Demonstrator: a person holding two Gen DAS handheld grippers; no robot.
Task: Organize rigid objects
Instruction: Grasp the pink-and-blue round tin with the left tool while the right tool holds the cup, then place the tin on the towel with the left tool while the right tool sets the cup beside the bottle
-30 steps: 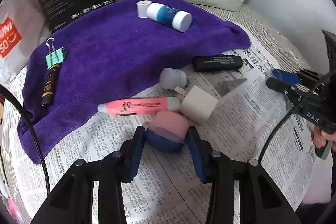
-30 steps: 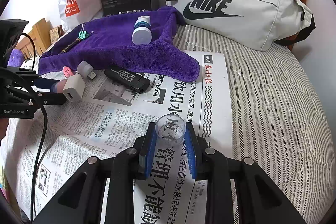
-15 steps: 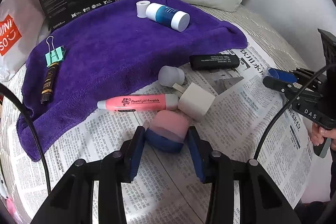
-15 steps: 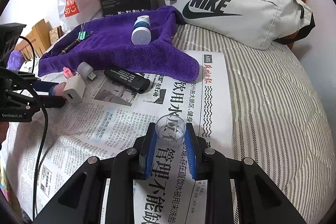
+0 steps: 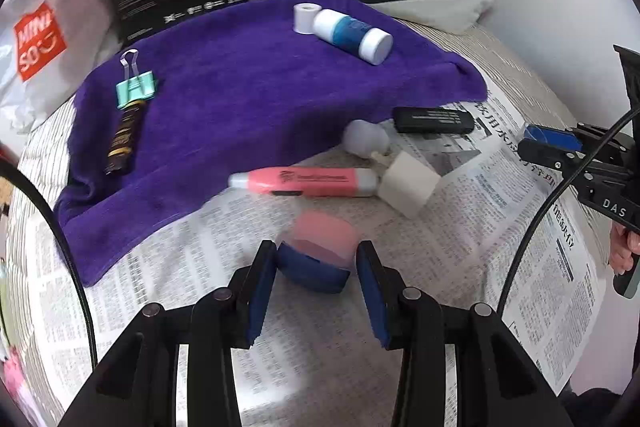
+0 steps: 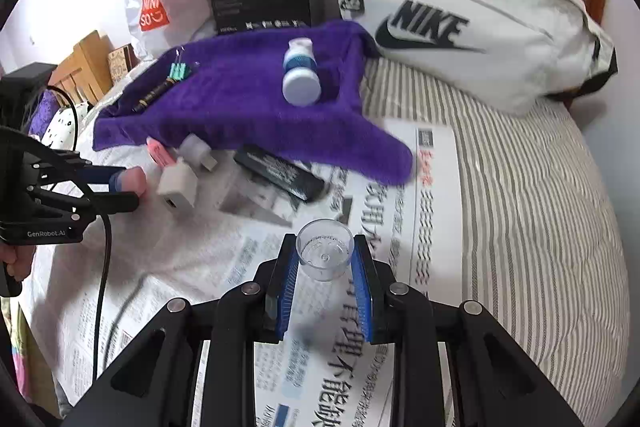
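The left hand-held gripper (image 5: 316, 267) grips a pink-and-blue rounded container (image 5: 318, 253) above the spread newspaper (image 5: 460, 267) on the bed. Just ahead lie a pink highlighter pen (image 5: 308, 181), long axis crosswise, touching a white cube charger (image 5: 408, 183). The right hand-held gripper (image 6: 325, 265) clamps a small clear plastic cup (image 6: 325, 253), mouth facing the purple towel (image 6: 248, 115).

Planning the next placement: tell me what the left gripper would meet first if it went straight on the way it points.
The left gripper, shut on a pink-and-blue container, points at the pink highlighter lying just ahead on the newspaper. It would probably meet that first, though depth is unclear.
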